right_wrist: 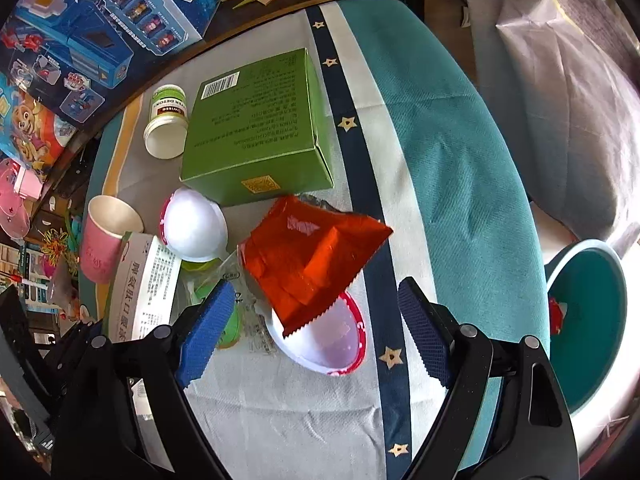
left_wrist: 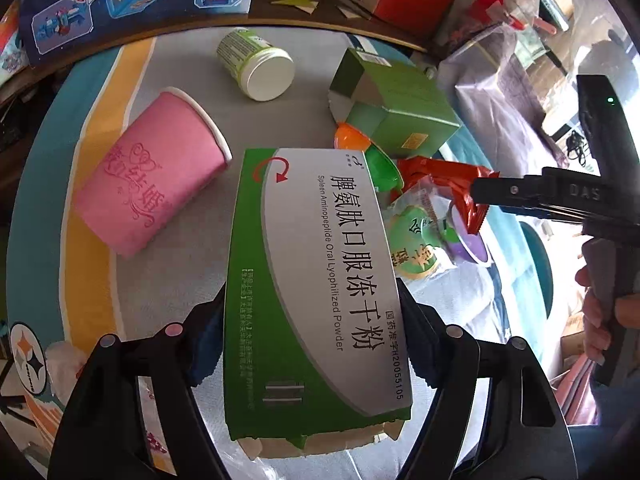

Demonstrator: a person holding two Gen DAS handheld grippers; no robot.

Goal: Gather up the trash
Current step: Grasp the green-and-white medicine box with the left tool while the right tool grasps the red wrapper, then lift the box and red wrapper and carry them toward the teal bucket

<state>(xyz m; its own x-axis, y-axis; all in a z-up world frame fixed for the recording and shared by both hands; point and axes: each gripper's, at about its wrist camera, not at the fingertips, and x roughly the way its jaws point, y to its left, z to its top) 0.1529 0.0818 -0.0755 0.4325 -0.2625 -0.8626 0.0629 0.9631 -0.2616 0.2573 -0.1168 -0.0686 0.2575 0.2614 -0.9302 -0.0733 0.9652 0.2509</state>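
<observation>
My left gripper point(left_wrist: 312, 320) is shut on a green and white medicine box point(left_wrist: 316, 280), holding it by its long sides above the table; the box also shows at the left of the right wrist view point(right_wrist: 144, 284). My right gripper point(right_wrist: 316, 320) is open, its blue pads point(right_wrist: 208, 332) on either side of an orange wrapper point(right_wrist: 312, 260) that lies over a white and pink plastic shell point(right_wrist: 328, 340). The right gripper also shows in the left wrist view point(left_wrist: 484, 204). A pink paper cup point(left_wrist: 152, 172), a white bottle point(left_wrist: 256, 64) and a green carton point(right_wrist: 260, 128) lie on the table.
A teal bin point(right_wrist: 588, 320) with a red scrap inside stands at the right beyond the table edge. Toy boxes point(right_wrist: 92, 32) line the back. A clear packet point(left_wrist: 420, 236) and coloured plastic shells point(left_wrist: 372, 152) lie among the trash. The cloth point(right_wrist: 440, 140) has teal and navy stripes.
</observation>
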